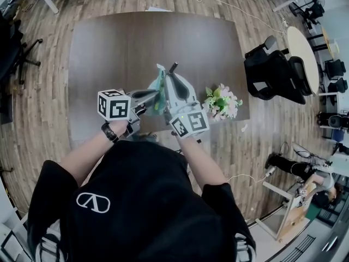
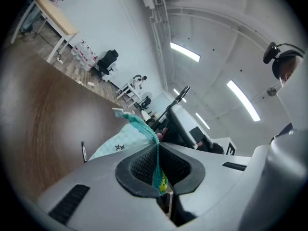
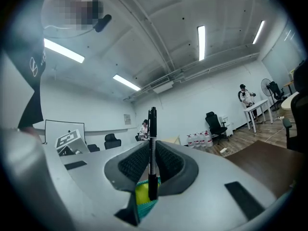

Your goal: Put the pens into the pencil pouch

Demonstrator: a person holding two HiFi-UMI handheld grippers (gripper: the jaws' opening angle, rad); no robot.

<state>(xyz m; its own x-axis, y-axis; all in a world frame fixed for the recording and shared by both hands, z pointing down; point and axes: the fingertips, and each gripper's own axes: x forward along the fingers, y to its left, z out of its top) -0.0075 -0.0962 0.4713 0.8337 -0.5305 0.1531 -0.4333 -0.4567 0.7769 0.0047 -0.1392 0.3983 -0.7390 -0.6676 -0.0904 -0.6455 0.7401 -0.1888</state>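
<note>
Wood flooring runs round a dark table (image 1: 109,42), with black chairs (image 1: 275,75) off its right edge and flowers (image 1: 222,102) at its near right corner. At the near edge, about midway along, a person holds both grippers close together.

Left gripper (image 1: 153,96) has its jaws shut tight on the teal mesh rim of the pouch (image 1: 158,87). In the left gripper view the mesh runs down between the pads of the left gripper (image 2: 158,158), and the pale, star-marked body of the pouch (image 2: 118,146) spreads out beyond them. A second pen (image 2: 83,151) lies on the table just beside the pouch.

Right gripper (image 1: 172,77) is closed on a black pen (image 1: 173,67), which sticks out past its tips just beside the pouch's raised rim. In the right gripper view the pen (image 3: 152,134) stands upright between the pads of the right gripper (image 3: 152,160), with a teal and yellow bit of the pouch (image 3: 140,196) directly below its lower end. Whether the pen touches the pouch cannot be told.
</note>
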